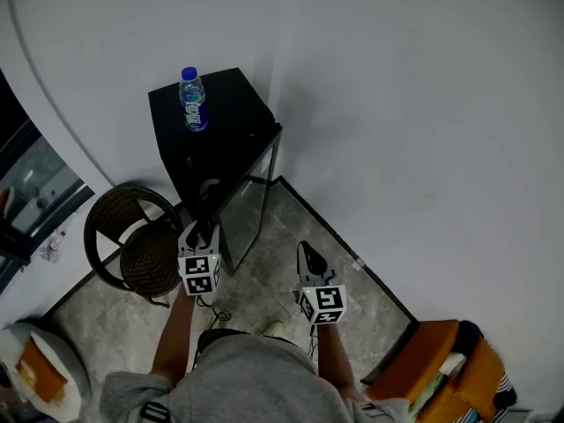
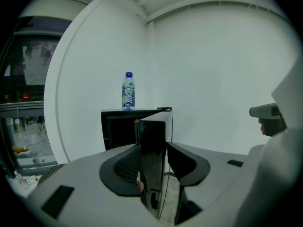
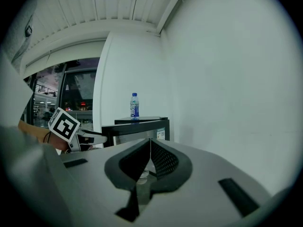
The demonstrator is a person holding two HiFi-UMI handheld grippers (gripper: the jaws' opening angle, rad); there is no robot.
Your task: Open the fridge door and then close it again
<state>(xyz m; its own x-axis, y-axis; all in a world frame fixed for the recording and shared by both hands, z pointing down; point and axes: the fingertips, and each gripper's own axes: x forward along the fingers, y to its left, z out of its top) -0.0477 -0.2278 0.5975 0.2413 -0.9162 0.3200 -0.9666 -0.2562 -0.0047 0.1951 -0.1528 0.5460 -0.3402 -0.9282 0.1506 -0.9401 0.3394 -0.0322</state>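
Observation:
A small black fridge [image 1: 225,117] stands in the room's corner with a water bottle [image 1: 193,100] on its top. Its glass door [image 1: 247,205] is swung out partway towards me. My left gripper [image 1: 203,229] is at the door's free edge. In the left gripper view that edge [image 2: 152,141] stands upright between the jaws, with both pads against it. My right gripper [image 1: 308,258] hangs to the right of the door, shut and holding nothing. The right gripper view shows its jaws [image 3: 150,148] closed, with the fridge [image 3: 142,126] and bottle [image 3: 135,106] beyond.
A round wicker chair [image 1: 132,245] stands just left of the fridge. White walls meet behind it. An orange seat [image 1: 436,359] sits at the lower right, a small round table [image 1: 62,359] at the lower left. Stone floor [image 1: 282,236] lies in front of the door.

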